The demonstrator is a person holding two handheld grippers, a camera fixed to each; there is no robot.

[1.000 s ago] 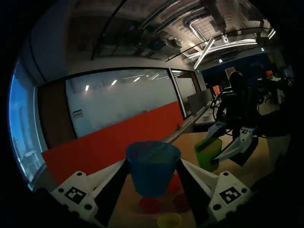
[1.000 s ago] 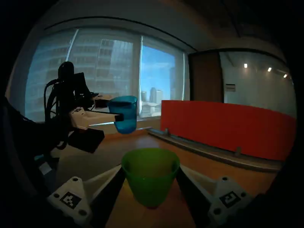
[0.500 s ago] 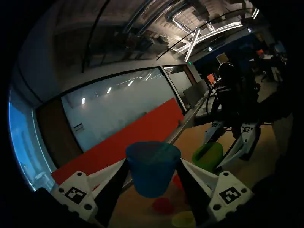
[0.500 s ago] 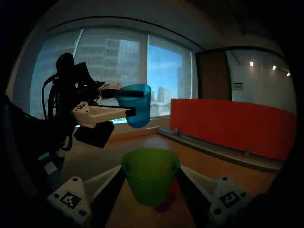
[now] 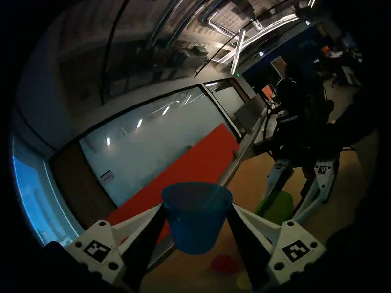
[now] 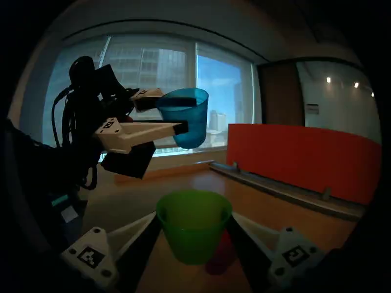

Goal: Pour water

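one blue cup (image 6: 184,117) (above green cup (image 6: 194,225))

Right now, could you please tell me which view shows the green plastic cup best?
The right gripper view: the green plastic cup sits close and centred, open rim visible. The left gripper view shows it small, farther off.

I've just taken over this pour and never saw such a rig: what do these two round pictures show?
No robot arm: a person holds a two-finger gripper in each hand, each with a fisheye camera looking along its fingers. The left gripper view shows the left gripper shut on a blue cup. The right gripper view shows the right gripper shut on a green cup, with the blue cup higher, at picture left. Below lies a wooden table with a small red thing and a yellow thing, too dim to name.
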